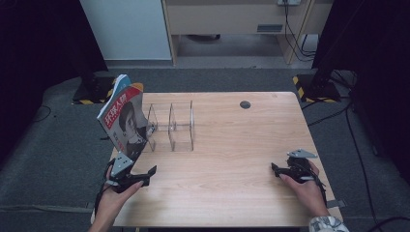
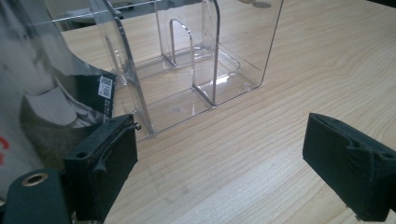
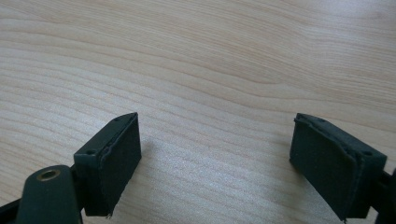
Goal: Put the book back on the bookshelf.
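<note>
A magazine [image 1: 123, 118] with a face and red characters on its cover stands tilted to the left at the left end of a clear acrylic rack [image 1: 174, 125]. My left gripper [image 1: 145, 176] is open just in front of the magazine's lower corner, with nothing between its jaws. In the left gripper view the magazine [image 2: 42, 93] lies against the rack's leftmost divider [image 2: 126, 74], just beyond my left gripper's [image 2: 224, 140] left jaw. My right gripper [image 1: 278, 170] rests open near the table's right front, and the right gripper view has bare wood between the jaws of the right gripper [image 3: 215, 135].
The wooden table [image 1: 232, 159] has a round dark cable hole [image 1: 245, 104] at the back. Two empty slots of the rack [image 2: 219, 56] stand to the magazine's right. Black stands with striped bases [image 1: 314, 87] flank the table's far corners on the floor.
</note>
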`<state>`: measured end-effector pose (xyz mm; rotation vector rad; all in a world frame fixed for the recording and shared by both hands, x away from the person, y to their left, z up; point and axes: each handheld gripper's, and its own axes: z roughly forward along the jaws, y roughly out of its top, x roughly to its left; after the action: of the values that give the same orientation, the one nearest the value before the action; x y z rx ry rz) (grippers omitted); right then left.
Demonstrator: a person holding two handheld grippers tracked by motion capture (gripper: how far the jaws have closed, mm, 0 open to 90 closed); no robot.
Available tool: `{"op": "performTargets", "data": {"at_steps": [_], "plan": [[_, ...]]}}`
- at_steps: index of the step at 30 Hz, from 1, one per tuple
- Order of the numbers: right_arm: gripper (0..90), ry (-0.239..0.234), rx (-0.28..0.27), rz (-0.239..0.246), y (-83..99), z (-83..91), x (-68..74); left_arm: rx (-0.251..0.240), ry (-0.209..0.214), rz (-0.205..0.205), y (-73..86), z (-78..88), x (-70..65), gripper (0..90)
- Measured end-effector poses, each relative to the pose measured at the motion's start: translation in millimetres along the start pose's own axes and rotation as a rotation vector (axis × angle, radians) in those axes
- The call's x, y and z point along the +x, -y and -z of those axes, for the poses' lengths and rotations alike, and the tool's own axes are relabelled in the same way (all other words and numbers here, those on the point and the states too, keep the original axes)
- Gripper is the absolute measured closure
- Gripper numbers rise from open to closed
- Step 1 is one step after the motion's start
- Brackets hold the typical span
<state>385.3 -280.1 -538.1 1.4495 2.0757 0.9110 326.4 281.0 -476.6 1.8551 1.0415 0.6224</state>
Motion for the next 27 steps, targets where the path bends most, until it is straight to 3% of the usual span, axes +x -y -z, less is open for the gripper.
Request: {"op": "performTargets", "data": {"at_steps": [27], "plan": [[16.6, -0.002, 0.001, 0.001, 0.2, 0.2, 0.0, 0.036, 0.065, -0.045, -22.4, -36.6, -22.1, 8.0]]}}
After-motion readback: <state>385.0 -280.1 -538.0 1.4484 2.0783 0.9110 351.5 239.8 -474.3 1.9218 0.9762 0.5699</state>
